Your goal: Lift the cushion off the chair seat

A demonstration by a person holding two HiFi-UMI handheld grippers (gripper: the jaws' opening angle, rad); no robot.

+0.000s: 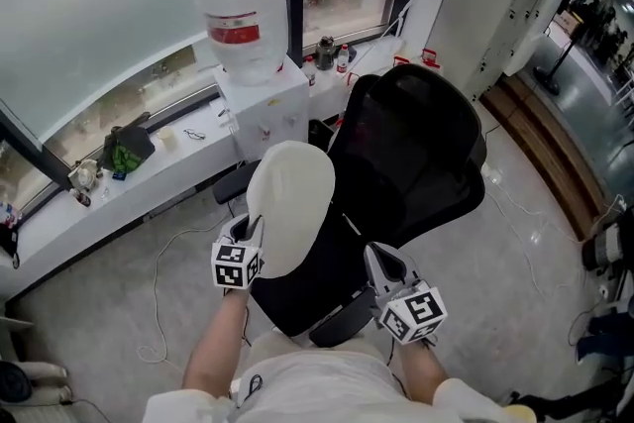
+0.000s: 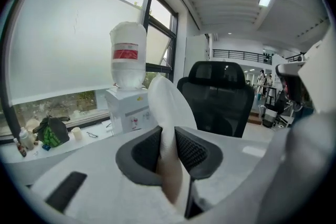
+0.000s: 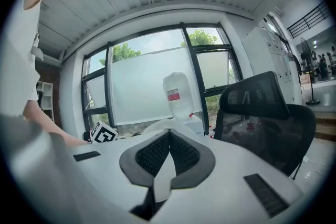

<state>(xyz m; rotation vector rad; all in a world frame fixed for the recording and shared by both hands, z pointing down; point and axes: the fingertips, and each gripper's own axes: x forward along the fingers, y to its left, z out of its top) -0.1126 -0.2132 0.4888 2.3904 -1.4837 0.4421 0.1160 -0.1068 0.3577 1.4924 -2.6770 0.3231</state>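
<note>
L fingers (image 2: 191, 152) clamp cushion (image 2: 168, 107) edge-on, long axis up & away; R fingers (image 3: 184, 155) closed, empty.

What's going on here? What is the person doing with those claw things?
A person holds a claw tool in each hand. The left claw is pinching the edge of a white cushion and holds it up over the black chair. The right claw is shut with nothing in it, near the front of the seat.

Grey floor (image 1: 540, 253), black office chair (image 1: 416, 149) on it, white cable (image 1: 156, 297) trailing
</note>
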